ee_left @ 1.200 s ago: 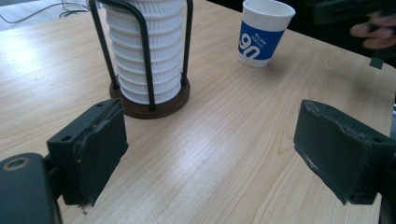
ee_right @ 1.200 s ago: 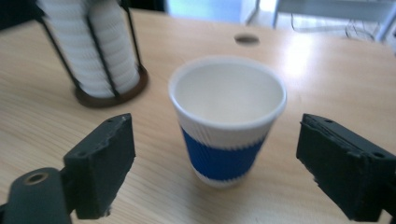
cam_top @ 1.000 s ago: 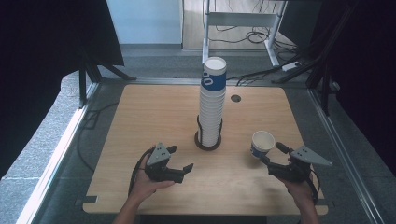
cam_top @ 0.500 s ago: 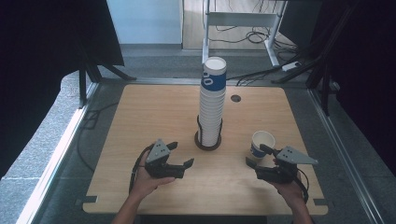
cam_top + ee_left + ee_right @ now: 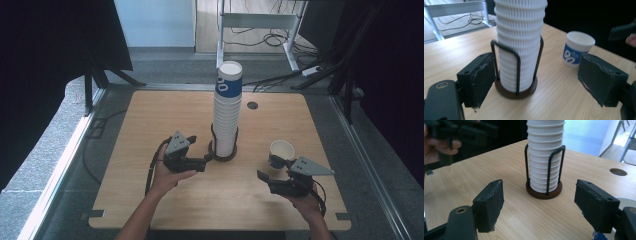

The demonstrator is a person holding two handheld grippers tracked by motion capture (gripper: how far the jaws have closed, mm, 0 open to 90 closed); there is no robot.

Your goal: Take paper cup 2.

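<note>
Left tool [image 5: 534, 82] agape, facing cup stack [image 5: 520, 45]

1. A tall stack of white ribbed paper cups [image 5: 226, 112], topped by a blue-printed one, is held upright in a black wire holder with a round brown base [image 5: 223, 152], mid-desk.
2. A single white paper cup with blue print [image 5: 280, 153] is stood upright, well apart to its right.

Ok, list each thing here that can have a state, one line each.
Left claw: open, empty, facing the cup stack.
Right claw: open, empty.
Cup stack: upright, seated in its holder.
Wire holder: upright on the table, holding the stack.
Single cup: upright, mouth up, standing alone, ungripped.
Table: one round hole near the far edge.
</note>
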